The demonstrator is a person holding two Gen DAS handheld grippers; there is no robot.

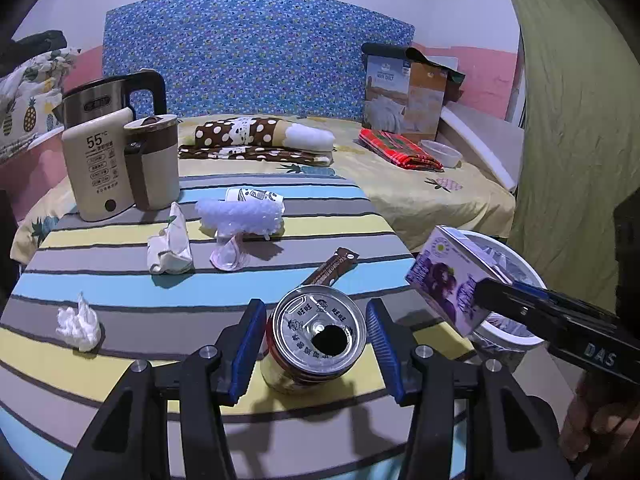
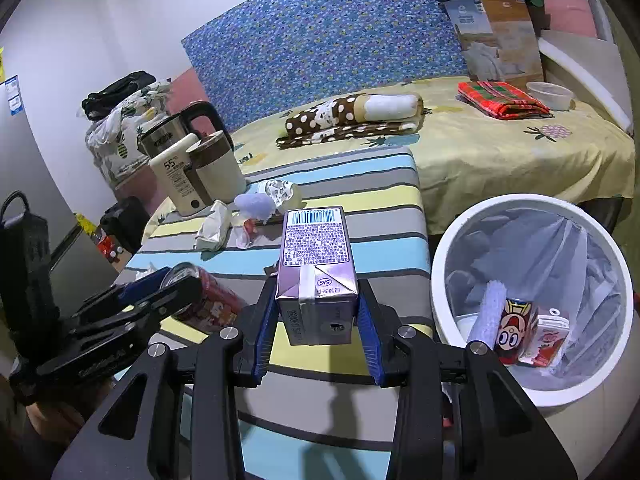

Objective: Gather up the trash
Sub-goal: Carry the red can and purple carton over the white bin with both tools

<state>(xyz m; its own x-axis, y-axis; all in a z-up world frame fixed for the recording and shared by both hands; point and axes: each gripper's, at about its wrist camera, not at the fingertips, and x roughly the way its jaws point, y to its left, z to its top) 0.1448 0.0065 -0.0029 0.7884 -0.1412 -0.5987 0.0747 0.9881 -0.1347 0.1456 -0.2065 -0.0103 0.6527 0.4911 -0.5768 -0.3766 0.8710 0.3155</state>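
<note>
Straddling an opened drink can (image 1: 316,340) on the striped tablecloth (image 1: 120,280): the left gripper (image 1: 316,344), blue pads spread wide to either side of the can, a visible gap on each flank — not yet touching. Can upright, pull-tab hole facing the camera, near the table's front edge.

Pinching a purple milk carton (image 2: 316,276): the right gripper (image 2: 316,344), both pads pressed against the carton's sides, barcode end pointing away, carton lifted clear of the cloth. Seen from the left wrist view, held beside the rim of the white bin (image 1: 516,336), at the table's right edge.

Lined with a clear bag and already holding a red cartoon can (image 2: 514,330), a small carton and a pale roll: the bin, standing on the floor between table and bed.

Scattered farther back on the cloth — a crumpled tissue (image 1: 78,324), a folded paper wrapper (image 1: 170,246), a wad of bubble wrap (image 1: 240,216), a brown snack wrapper (image 1: 332,268). Behind them, two kettles (image 1: 120,164).
</note>
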